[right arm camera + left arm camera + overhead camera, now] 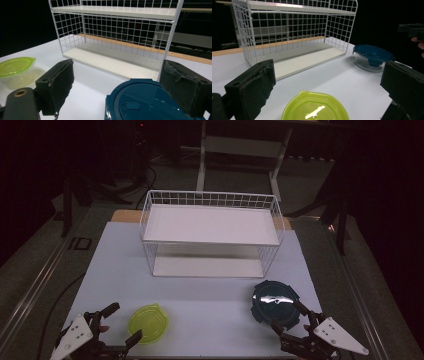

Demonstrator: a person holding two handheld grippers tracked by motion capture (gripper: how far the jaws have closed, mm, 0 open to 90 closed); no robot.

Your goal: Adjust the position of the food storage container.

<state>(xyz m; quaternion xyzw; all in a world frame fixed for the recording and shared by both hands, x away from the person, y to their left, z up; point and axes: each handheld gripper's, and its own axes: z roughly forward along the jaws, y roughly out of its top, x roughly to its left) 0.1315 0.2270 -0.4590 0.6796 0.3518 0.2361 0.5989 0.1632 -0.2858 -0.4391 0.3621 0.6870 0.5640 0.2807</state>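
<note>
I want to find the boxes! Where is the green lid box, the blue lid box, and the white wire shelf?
green lid box point(148, 321), high view, middle of its lid
blue lid box point(275, 301), high view, middle of its lid
white wire shelf point(210, 222), high view, bare top board

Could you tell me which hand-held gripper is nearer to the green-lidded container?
Left. The left hand-held gripper sits open right beside the green-lidded container, jaws flanking it. The right hand-held gripper is across the table, open at the blue-lidded container.
</note>
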